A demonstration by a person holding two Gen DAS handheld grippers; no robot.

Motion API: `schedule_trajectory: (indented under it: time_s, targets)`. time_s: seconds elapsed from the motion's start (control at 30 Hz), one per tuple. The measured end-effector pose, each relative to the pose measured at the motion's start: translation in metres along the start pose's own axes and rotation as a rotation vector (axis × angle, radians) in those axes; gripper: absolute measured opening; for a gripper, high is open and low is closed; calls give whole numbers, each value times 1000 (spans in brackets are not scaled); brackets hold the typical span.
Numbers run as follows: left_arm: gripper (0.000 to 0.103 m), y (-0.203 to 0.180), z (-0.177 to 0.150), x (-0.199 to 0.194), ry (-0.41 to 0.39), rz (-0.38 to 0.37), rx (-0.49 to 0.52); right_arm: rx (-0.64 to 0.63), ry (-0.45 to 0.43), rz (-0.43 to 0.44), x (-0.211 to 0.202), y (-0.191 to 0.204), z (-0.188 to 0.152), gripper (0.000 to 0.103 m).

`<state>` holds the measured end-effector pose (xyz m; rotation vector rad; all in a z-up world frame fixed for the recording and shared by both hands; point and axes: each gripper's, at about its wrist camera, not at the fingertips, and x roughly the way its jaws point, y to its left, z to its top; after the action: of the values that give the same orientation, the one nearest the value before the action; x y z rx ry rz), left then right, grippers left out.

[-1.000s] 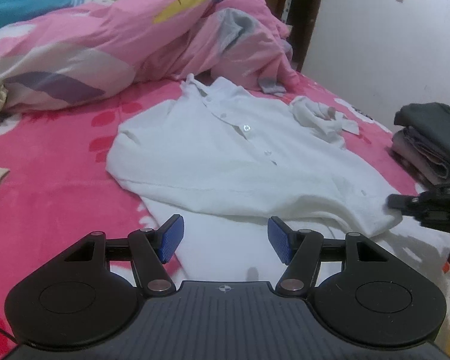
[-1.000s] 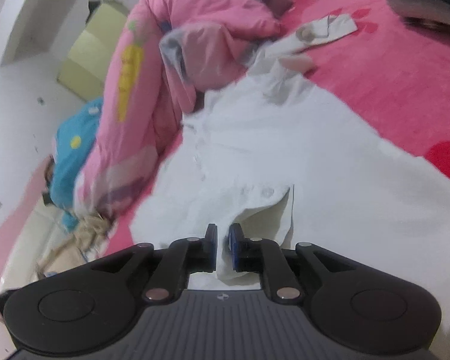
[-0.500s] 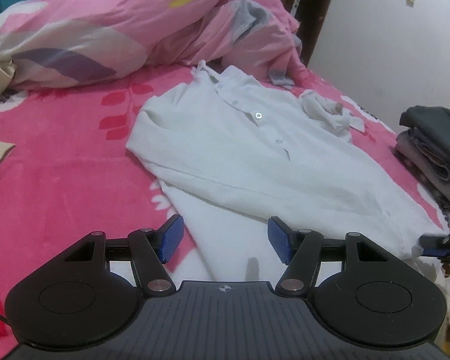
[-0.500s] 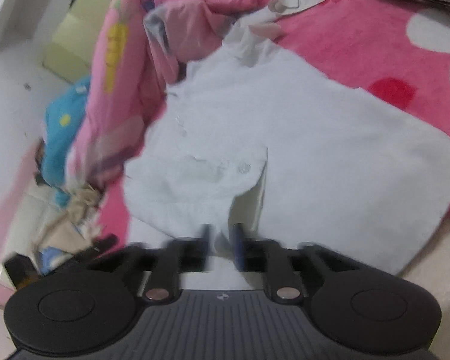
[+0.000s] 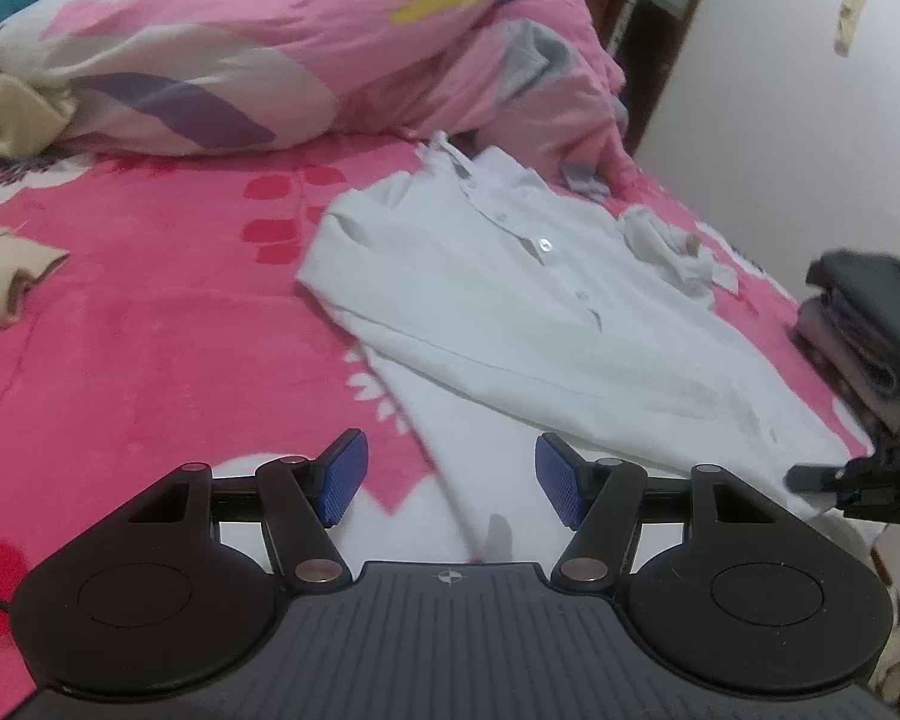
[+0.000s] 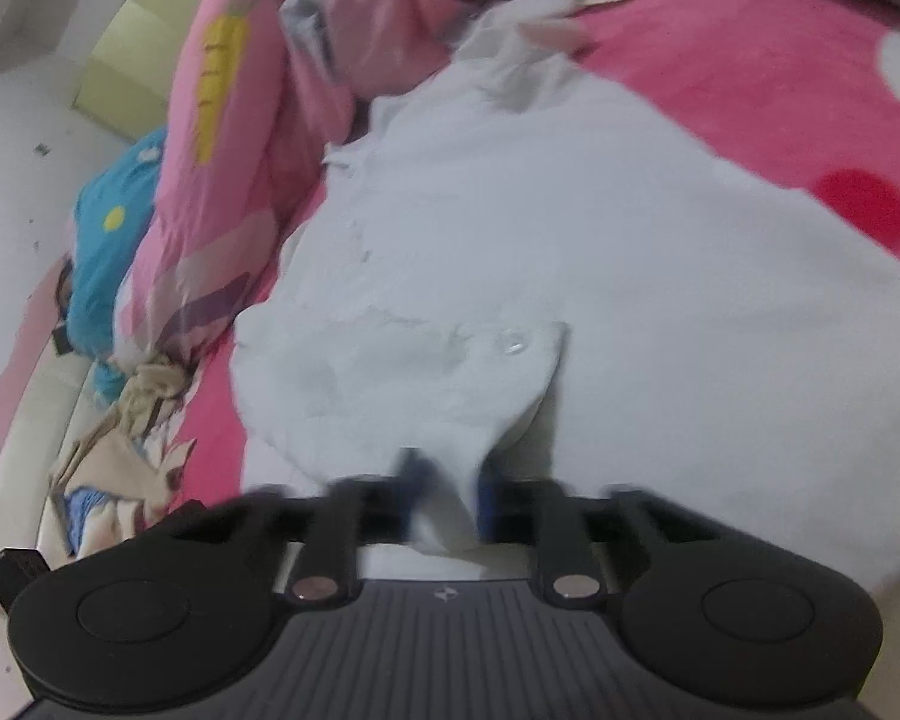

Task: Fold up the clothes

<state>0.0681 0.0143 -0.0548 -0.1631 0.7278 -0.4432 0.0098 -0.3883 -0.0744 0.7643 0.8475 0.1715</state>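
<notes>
Pinching the near hem of the white shirt [image 6: 600, 276], my right gripper [image 6: 447, 495] is clamped on its fabric. My left gripper [image 5: 447, 483] hangs open over the shirt's lower edge on the pink bedspread [image 5: 150, 348].

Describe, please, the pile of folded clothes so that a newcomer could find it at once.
Start from the pink bed with the white shirt spread across it. Beyond the shirt's hem, by the white wall, sits the folded stack: the only dark grey, neatly layered clothing there.

A pink bed [image 5: 120, 360] bears a white shirt [image 5: 510, 312], quilt [image 5: 270, 48], perhaps folded clothes [image 5: 876, 324].
</notes>
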Motion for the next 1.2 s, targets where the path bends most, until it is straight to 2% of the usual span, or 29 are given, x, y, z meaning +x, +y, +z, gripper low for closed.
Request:
schedule_trajectory:
  time_s: [0.13, 0.23, 0.33, 0.43, 0.6, 0.73, 0.9, 1.0, 1.03, 1.07, 1.1, 1.17, 1.2]
  targets:
    - [62, 17, -6, -9, -8, -21, -66, -72, -45, -6, -6, 27, 16, 3]
    - [62, 31, -16, -16, -12, -64, -126, -208, -101, -11, -13, 73, 45, 3]
    - [62, 46, -26, -21, -17, -116, -190, -414, -124, -10, -7, 146, 76, 3]
    - [62, 60, -36, -26, -33, -138, -235, -632, -121, 8, 12, 228, 95, 3]
    - [62, 82, -50, -32, -61, -195, -293, -1018, -70, 56, 86, 379, 95, 3]
    - [62, 92, -58, -33, -99, -260, -266, -1234, 11, 134, 167, 482, 65, 2]
    - [62, 93, -63, -31, -138, -297, -183, -1409, 116, 281, 278, 572, -13, 2]
    - [62, 94, -65, -29, -148, -310, -164, -1436, 218, 342, 345, 586, -67, 5]
    - [62, 94, -65, -29, -150, -315, -159, -1442, 261, 352, 369, 588, -86, 9]
    - [62, 94, -65, -28, -153, -319, -154, -1449, 311, 329, 391, 587, -104, 19]
    - [62, 94, -65, -28, -155, -323, -150, -1455, 357, 308, 410, 585, -120, 21]
    - [62, 94, -65, -28, -158, -326, -147, -1449, 399, 291, 427, 580, -136, 22]
    - [62, 93, -65, -28, -159, -326, -143, -1429, 392, 311, 423, 579, -131, 23]
